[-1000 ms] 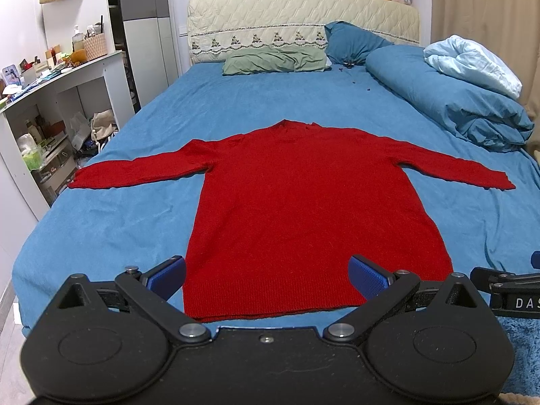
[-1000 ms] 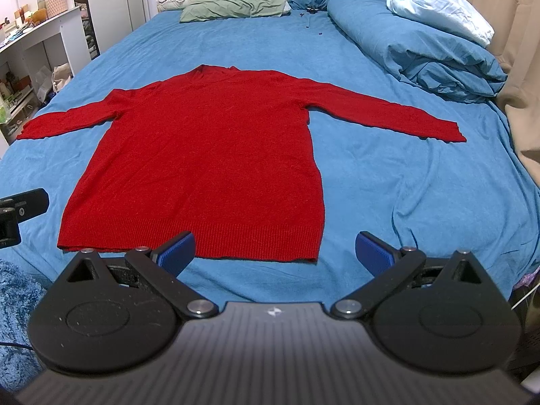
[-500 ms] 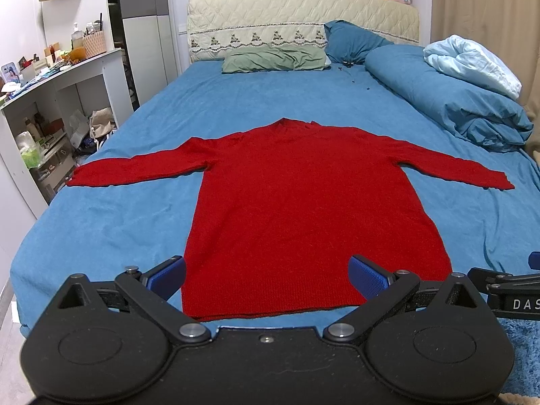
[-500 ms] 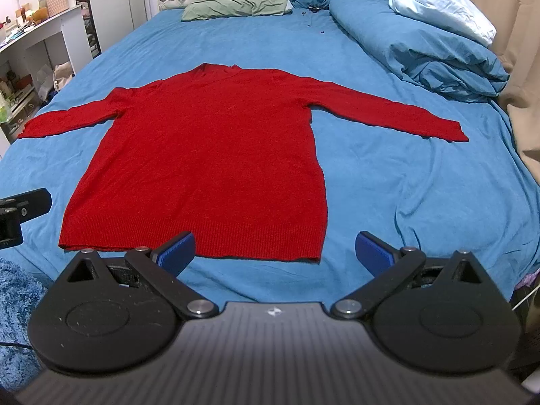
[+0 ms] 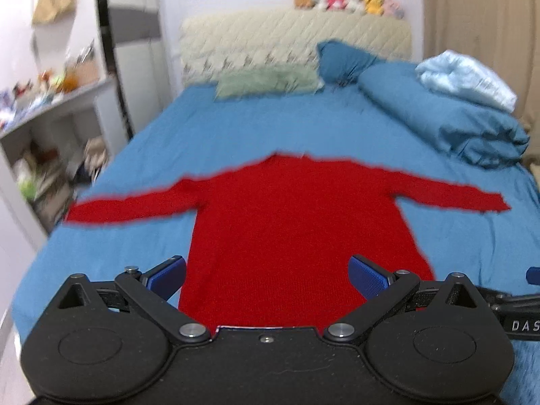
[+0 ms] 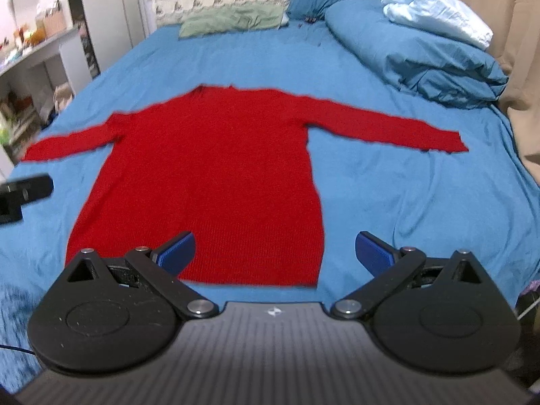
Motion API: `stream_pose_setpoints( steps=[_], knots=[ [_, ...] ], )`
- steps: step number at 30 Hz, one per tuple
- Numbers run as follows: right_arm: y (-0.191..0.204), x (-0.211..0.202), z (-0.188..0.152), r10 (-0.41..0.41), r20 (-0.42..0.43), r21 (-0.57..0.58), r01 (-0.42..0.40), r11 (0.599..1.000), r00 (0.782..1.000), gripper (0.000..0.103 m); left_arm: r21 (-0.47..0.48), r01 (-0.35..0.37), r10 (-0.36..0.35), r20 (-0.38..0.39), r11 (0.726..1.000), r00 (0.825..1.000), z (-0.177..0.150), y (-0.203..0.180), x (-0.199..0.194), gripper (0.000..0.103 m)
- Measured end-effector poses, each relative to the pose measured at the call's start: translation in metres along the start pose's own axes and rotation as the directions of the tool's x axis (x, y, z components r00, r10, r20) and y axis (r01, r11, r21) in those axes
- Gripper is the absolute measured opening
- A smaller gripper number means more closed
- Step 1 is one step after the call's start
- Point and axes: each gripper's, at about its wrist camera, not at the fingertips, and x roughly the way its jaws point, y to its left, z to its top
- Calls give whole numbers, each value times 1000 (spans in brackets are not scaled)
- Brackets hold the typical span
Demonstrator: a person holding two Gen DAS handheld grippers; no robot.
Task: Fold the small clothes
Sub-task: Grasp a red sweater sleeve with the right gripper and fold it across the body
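A red long-sleeved sweater lies flat on the blue bed sheet, both sleeves spread out sideways, hem toward me. It also shows in the right wrist view. My left gripper is open and empty, above the hem's left half. My right gripper is open and empty, above the hem's right corner. Both views are blurred by motion.
A rolled blue duvet with a pale blue blanket lies along the bed's right side. Pillows and a padded headboard are at the far end. A white shelf unit stands left of the bed.
Both grippers have moved forward and lower toward the sweater's hem; the sweater looks larger and the views are now blurred. The sweater has not moved.
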Motion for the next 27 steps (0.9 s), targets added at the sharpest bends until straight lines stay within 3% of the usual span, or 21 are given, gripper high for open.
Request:
stream_pose_setpoints(
  steps=[6, 11, 17, 21, 27],
  knots=[
    [-63, 8, 66, -70, 113, 108, 58, 993, 991, 103, 61, 56, -63, 109, 997, 992, 72, -31, 26, 103],
    [-133, 34, 112, -166, 159, 205, 132, 970, 973, 103, 118, 115, -129, 115, 986, 985, 114, -65, 78, 103],
    [-214, 99, 132, -213, 130, 345, 157, 925, 968, 103, 166, 178, -189, 52, 970, 981, 141, -109, 167, 103],
    [-250, 150, 128, -220, 105, 399, 161, 902, 970, 103, 154, 232, -229, -35, 961, 973, 149, -135, 237, 103],
    [-287, 230, 109, -219, 45, 473, 172, 864, 975, 103, 92, 308, -289, -174, 947, 941, 152, -169, 336, 103]
  ],
)
